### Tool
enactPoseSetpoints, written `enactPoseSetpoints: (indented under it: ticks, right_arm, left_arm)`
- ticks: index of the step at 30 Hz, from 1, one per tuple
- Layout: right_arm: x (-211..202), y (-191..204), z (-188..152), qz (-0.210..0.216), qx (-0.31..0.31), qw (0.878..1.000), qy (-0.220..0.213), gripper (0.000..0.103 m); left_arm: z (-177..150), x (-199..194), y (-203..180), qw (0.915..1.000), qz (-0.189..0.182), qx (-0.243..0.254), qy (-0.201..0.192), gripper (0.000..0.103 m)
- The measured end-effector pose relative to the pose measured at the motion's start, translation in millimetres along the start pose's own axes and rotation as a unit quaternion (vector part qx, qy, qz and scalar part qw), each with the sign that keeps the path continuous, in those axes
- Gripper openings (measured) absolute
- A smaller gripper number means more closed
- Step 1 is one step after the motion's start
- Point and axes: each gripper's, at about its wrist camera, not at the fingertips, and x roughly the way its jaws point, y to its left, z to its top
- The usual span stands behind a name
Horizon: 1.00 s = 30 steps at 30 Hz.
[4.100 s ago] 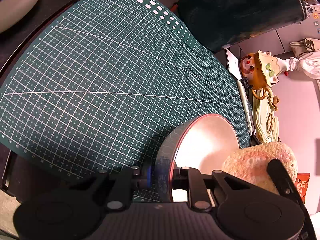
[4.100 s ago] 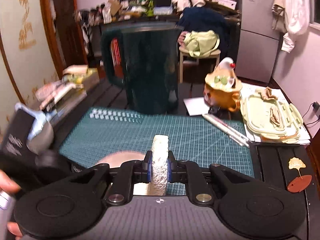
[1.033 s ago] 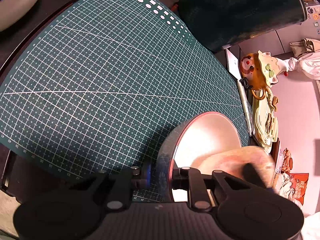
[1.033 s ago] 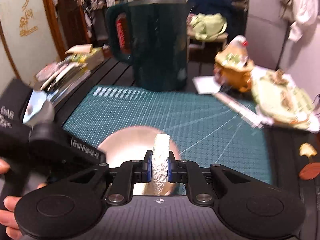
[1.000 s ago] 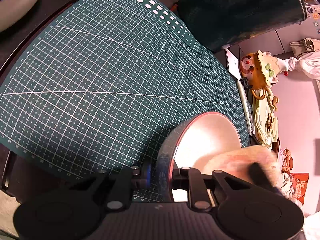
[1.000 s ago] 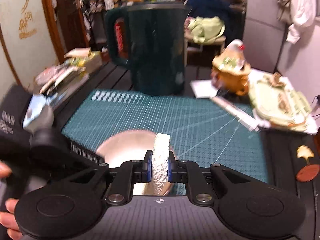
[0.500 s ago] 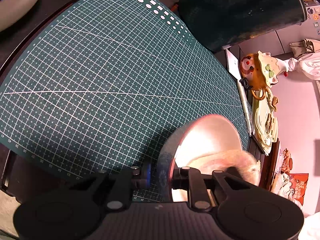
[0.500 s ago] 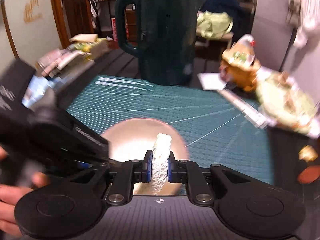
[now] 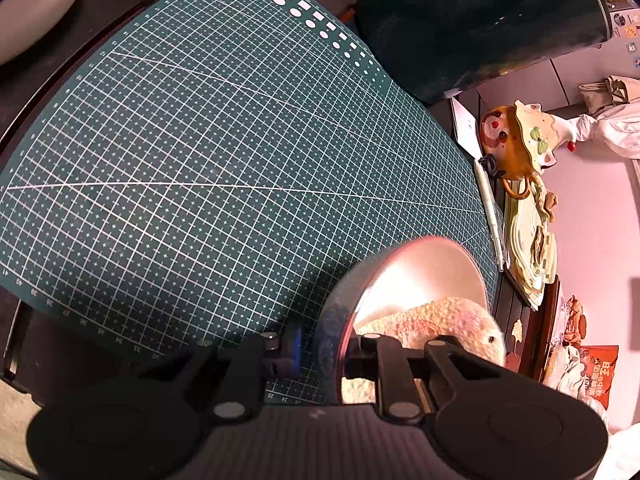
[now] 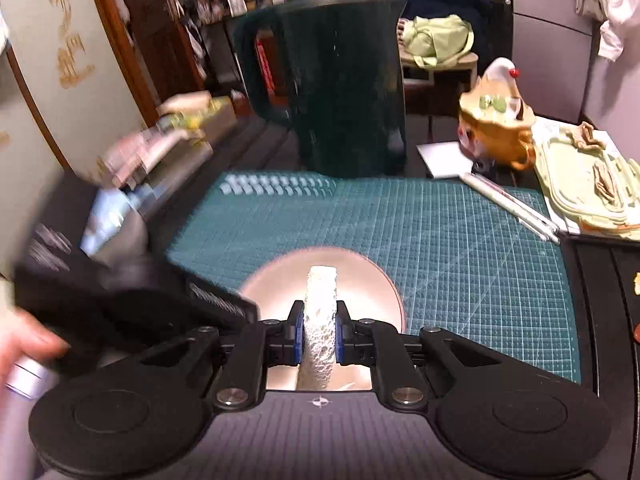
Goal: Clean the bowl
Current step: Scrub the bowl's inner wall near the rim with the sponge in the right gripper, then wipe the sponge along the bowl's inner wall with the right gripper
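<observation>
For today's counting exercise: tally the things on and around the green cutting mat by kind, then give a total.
Metal bowl: 1
Sponge: 1
Dark green jug: 1
Cutting mat: 1
Figurine pot: 1
Pale green container lid: 1
White pens: 2
Total: 8

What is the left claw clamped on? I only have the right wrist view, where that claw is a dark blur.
Observer: The left claw is shut on the rim of the round metal bowl, which is tilted on the green gridded cutting mat.
Operator: Is the sponge inside the bowl?
Observer: Yes. The pale porous sponge lies against the bowl's inner wall, near the lower rim.
Operator: Any dirt left?
Observer: The visible inner wall looks bare and shiny; the part behind the sponge is hidden.
</observation>
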Motion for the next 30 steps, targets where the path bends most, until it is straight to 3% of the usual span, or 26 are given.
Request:
enactPoseSetpoints:
  ticks: [4, 6, 10, 13, 15, 18, 22, 27, 30]
  right_arm:
    - [3, 8, -3, -0.050, -0.042, 0.998, -0.008, 0.013]
    - [-10, 9, 2, -0.073, -0.058, 0.995, -0.035, 0.013]
    - [-24, -3, 8, -0.061, -0.030, 0.996, -0.052, 0.013]
    - [-32, -11, 12, -0.022, 0.009, 0.998, -0.052, 0.013]
    - [-23, -9, 9, 0.017, 0.024, 0.999, -0.030, 0.013]
    - [-4, 2, 0, 0.018, 0.005, 1.000, 0.000, 0.013]
    - [6, 12, -6, -0.025, -0.038, 0.999, 0.008, 0.013]
    - [-11, 14, -2, -0.075, -0.075, 0.994, -0.027, 0.013]
    - [-25, 3, 6, -0.053, -0.040, 0.997, -0.047, 0.013]
  left_arm:
    - [-2, 1, -11, 1.0000, 0.001, 0.003, 0.000, 0.018]
    - [-3, 1, -16, 1.0000, 0.003, 0.005, -0.001, 0.018]
    - [-4, 3, -27, 1.0000, 0.003, 0.005, -0.002, 0.018]
    - [-5, 5, -35, 1.0000, 0.004, 0.006, -0.002, 0.018]
    - [-3, 2, -12, 1.0000, 0.003, 0.007, -0.002, 0.018]
    - [-5, 2, -16, 1.0000, 0.003, 0.007, -0.002, 0.018]
    - [-5, -2, -13, 1.0000, 0.001, 0.005, -0.001, 0.019]
    - [-1, -5, -7, 1.0000, 0.002, 0.009, -0.002, 0.019]
    - [0, -4, -7, 1.0000, 0.000, 0.005, -0.001, 0.019]
